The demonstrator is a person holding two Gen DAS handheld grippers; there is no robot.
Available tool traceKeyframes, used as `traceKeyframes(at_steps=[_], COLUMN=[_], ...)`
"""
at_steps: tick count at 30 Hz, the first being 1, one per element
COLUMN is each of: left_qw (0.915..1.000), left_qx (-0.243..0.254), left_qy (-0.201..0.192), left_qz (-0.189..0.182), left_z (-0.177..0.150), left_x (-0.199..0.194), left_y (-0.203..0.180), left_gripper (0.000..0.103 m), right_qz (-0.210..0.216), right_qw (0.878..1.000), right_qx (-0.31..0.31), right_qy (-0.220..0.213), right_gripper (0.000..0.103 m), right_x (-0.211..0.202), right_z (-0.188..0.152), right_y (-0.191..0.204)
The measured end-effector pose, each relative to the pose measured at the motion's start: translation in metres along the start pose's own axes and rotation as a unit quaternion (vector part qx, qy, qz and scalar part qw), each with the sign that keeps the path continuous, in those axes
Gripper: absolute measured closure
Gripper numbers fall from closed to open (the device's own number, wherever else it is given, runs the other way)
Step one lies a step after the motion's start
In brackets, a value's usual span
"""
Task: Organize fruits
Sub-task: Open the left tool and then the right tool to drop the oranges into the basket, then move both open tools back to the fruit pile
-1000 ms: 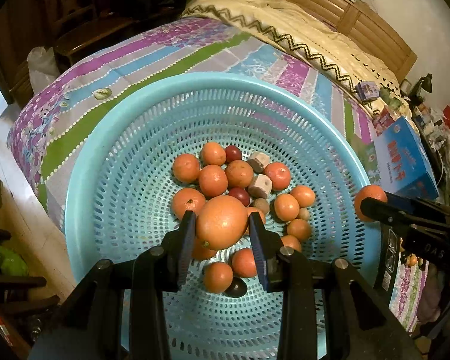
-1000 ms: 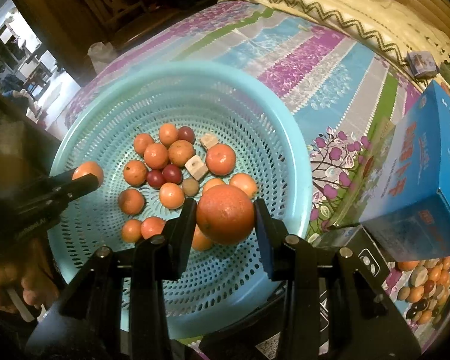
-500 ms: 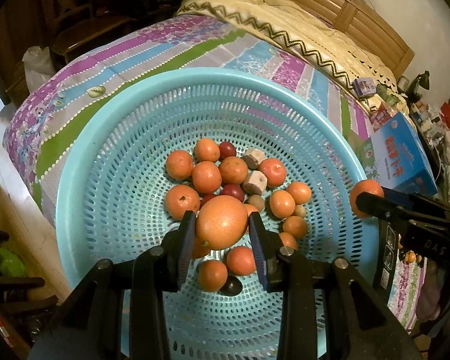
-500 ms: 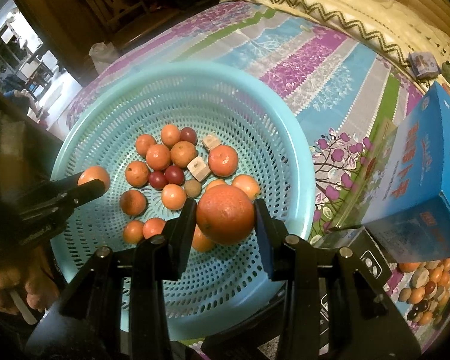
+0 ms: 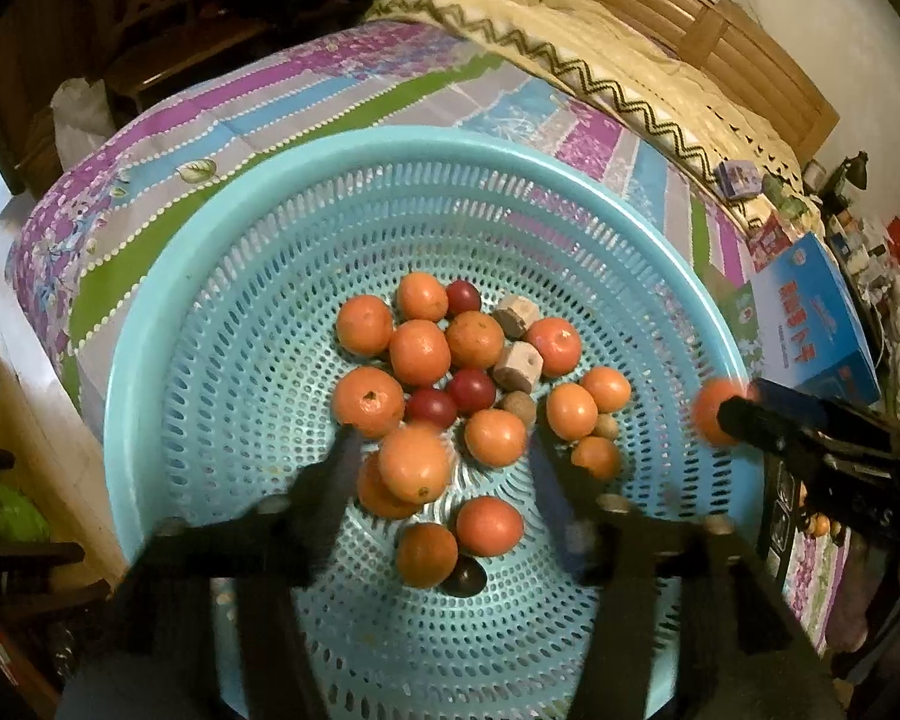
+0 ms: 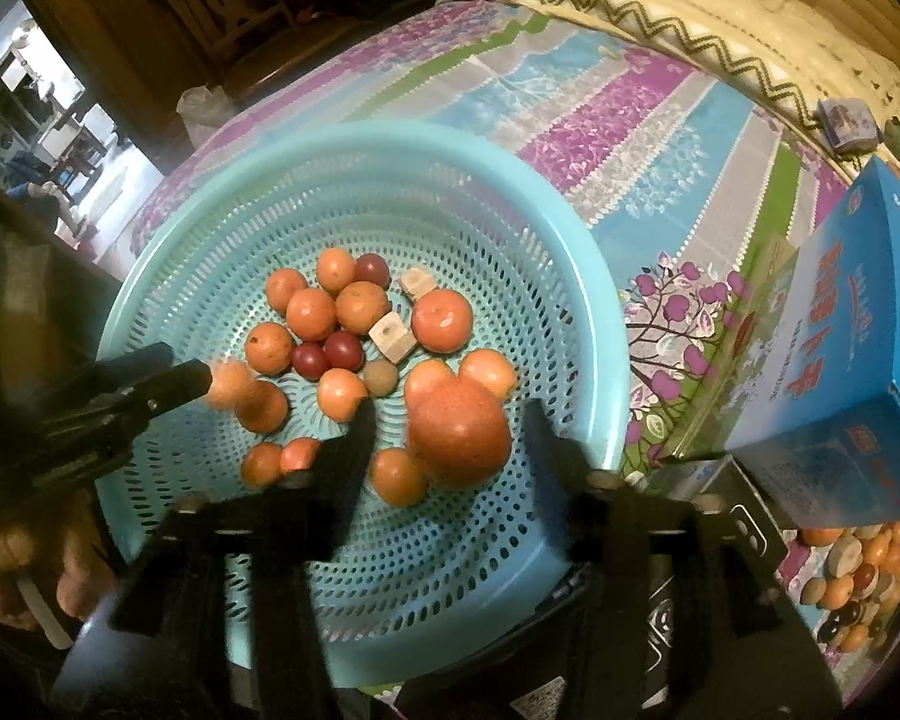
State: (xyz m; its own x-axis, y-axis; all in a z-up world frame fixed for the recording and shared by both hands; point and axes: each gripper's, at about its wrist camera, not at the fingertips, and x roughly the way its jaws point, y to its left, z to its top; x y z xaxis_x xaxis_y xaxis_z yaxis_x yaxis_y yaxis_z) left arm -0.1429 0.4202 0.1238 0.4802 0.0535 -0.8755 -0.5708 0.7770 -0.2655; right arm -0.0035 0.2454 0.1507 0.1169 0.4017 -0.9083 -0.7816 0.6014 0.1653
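A light blue perforated basket [image 5: 168, 300] sits on a striped bedspread and holds several oranges, small red fruits and pale cut pieces. My left gripper [image 5: 444, 450] is open above it, fingers blurred and spread; an orange [image 5: 415, 463] hangs free between them, touching neither. My right gripper [image 6: 450, 420] is also open, fingers apart, with a larger orange [image 6: 459, 431] loose between them over the basket [image 6: 600, 324]. The left gripper shows at the left of the right wrist view [image 6: 168, 384], the right gripper at the right of the left wrist view [image 5: 750, 414].
A blue carton [image 6: 846, 372] stands right of the basket, also in the left wrist view [image 5: 810, 324]. A heap of more fruit [image 6: 858, 576] lies below it. A cream quilt [image 5: 600, 48] and a wooden headboard [image 5: 720, 42] are behind. Floor and a chair lie left.
Both grippers have opened. Each orange, held tight half a second ago, is now free between the spread fingers and dropping toward the basket. The grippers have come slightly lower over the basket.
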Motion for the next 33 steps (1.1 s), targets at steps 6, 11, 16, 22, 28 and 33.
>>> traceKeyframes(at_steps=[6,11,16,22,28,33], left_qw=[1.0000,1.0000,1.0000,0.9999,0.9986,0.9957], left_qx=[-0.006,-0.005,-0.005,-0.007,0.003,0.000], left_qy=[0.000,0.000,0.001,-0.004,-0.048,-0.081], left_qz=[-0.001,-0.002,-0.002,-0.010,-0.022,-0.047], left_z=[0.002,0.003,0.003,0.000,-0.007,-0.016], left_x=[0.001,0.002,0.002,0.002,-0.010,-0.021], left_y=[0.003,0.002,0.002,-0.001,-0.013,-0.029], left_gripper=[0.036,0.036,0.036,0.036,0.032,0.030], right_qz=[0.000,0.003,0.004,0.007,-0.125,-0.213], right_qw=[1.000,1.000,1.000,0.999,0.979,0.955], right_qx=[0.004,0.004,0.004,0.005,-0.005,0.002], right_qy=[-0.007,-0.006,-0.006,-0.039,-0.159,-0.206], right_gripper=[0.035,0.036,0.035,0.035,0.023,0.022], right_x=[-0.002,-0.002,0.000,-0.010,-0.058,-0.091], right_z=[0.002,0.002,0.002,-0.001,-0.029,-0.060], right_y=[-0.005,-0.006,-0.005,-0.002,-0.001,-0.010])
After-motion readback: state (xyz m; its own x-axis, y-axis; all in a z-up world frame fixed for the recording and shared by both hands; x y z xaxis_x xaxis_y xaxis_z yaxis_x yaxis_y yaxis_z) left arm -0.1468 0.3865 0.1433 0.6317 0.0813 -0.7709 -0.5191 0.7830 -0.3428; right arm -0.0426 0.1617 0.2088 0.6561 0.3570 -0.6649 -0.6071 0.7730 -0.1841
